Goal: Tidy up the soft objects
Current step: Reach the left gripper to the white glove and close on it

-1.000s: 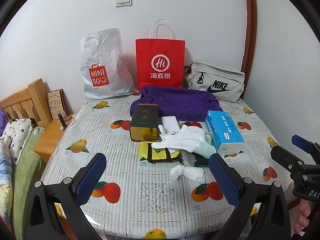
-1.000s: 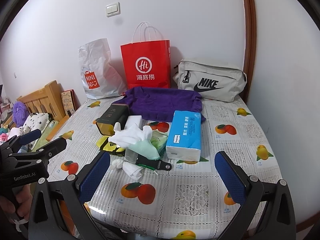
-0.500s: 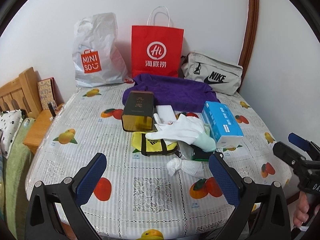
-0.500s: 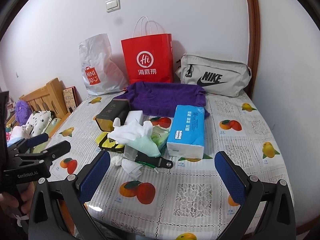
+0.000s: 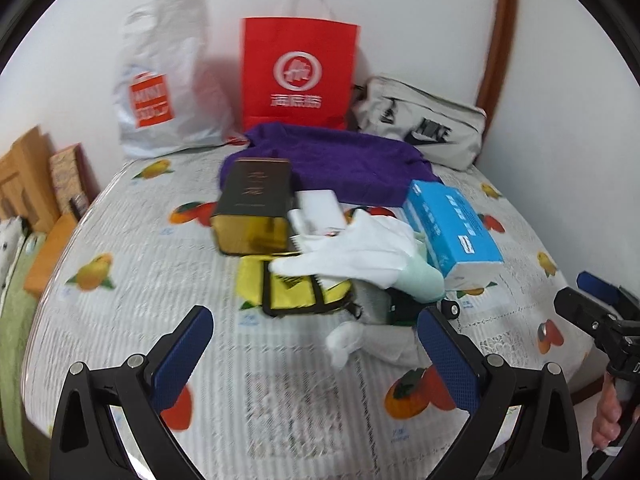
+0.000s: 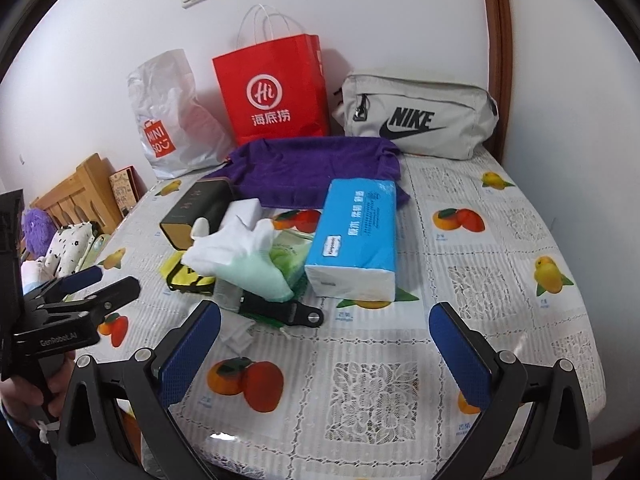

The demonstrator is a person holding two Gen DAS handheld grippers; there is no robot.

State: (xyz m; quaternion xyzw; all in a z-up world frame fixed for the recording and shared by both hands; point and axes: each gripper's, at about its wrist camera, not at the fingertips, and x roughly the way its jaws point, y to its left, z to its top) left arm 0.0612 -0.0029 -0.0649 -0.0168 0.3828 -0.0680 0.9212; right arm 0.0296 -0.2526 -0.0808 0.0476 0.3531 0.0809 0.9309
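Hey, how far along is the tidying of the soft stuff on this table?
Nothing looks sorted yet. The white glove, the mint cloth and the yellow pouch lie heaped mid-table beside the blue tissue pack; the purple towel lies spread behind. In hand: nothing. The left gripper and right gripper are open and short of the pile. Left: all of it.

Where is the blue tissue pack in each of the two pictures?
Left wrist: the blue tissue pack lies right of centre, beside the white glove.
Right wrist: the pack lies near the centre.
Shared landmark: the red paper bag by the wall.
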